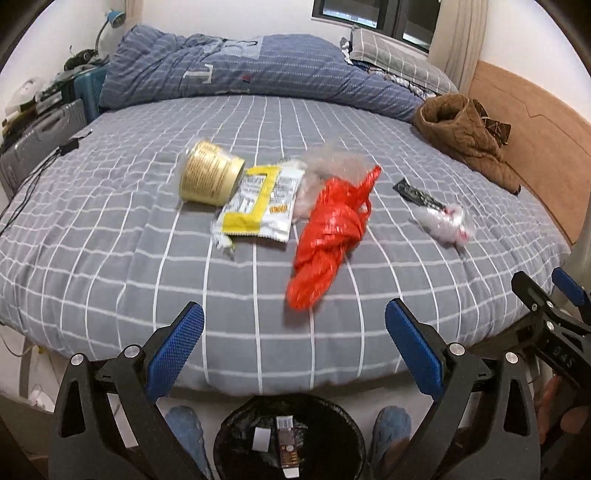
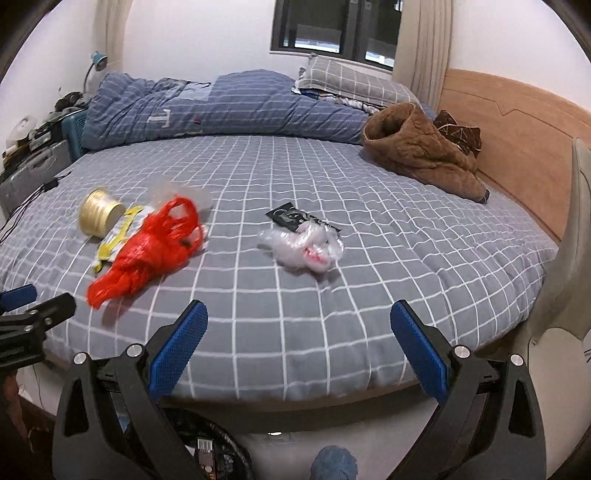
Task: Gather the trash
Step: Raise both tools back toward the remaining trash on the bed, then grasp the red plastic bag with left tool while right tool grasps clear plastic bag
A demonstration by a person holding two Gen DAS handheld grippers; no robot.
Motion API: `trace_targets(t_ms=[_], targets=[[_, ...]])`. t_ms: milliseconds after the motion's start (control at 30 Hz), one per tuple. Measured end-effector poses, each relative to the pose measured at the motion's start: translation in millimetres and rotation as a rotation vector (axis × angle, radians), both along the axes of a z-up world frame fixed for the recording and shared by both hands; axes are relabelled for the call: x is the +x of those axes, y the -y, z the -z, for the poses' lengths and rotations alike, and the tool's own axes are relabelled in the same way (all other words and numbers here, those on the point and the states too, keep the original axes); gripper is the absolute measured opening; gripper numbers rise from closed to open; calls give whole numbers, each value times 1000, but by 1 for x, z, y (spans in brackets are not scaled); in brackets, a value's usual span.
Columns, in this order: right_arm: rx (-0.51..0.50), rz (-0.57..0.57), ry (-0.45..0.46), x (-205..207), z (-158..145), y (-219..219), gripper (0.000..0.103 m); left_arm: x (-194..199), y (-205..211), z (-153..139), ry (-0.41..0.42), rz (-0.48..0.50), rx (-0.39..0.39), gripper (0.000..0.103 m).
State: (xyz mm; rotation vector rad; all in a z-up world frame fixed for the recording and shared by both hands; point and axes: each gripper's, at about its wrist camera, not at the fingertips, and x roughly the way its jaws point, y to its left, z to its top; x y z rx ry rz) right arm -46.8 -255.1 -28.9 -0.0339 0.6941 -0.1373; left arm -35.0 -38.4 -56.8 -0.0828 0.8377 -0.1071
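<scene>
Mostly undone: crumpled red plastic bag [image 1: 330, 236], yellow-white wrapper [image 1: 258, 205] and gold cup [image 1: 210, 173] lie mid-frame on the bed; black-lined bin [image 1: 290, 439], bottom centre, holds few scraps. Left gripper [image 1: 293, 347] and right gripper [image 2: 299, 349] gape wide, empty.

A bed [image 1: 110, 258] covered in a grey sheet with a white grid fills the room. A rumpled blue striped duvet [image 1: 240, 70] lies along its far side, with a grey checked pillow [image 2: 351, 83] by the dark window [image 2: 332, 29]. A brown fleece garment [image 2: 421, 155] lies heaped beside the wooden headboard [image 2: 517, 140]. At far left, a blue desk lamp [image 1: 110, 22] stands over cluttered boxes.
</scene>
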Motion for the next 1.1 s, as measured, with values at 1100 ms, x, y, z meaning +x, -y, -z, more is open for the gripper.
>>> trace_targets(t_ms=[1100], targets=[[27, 25, -166, 145, 50, 39, 80, 121, 53, 32, -76, 105, 31, 95]])
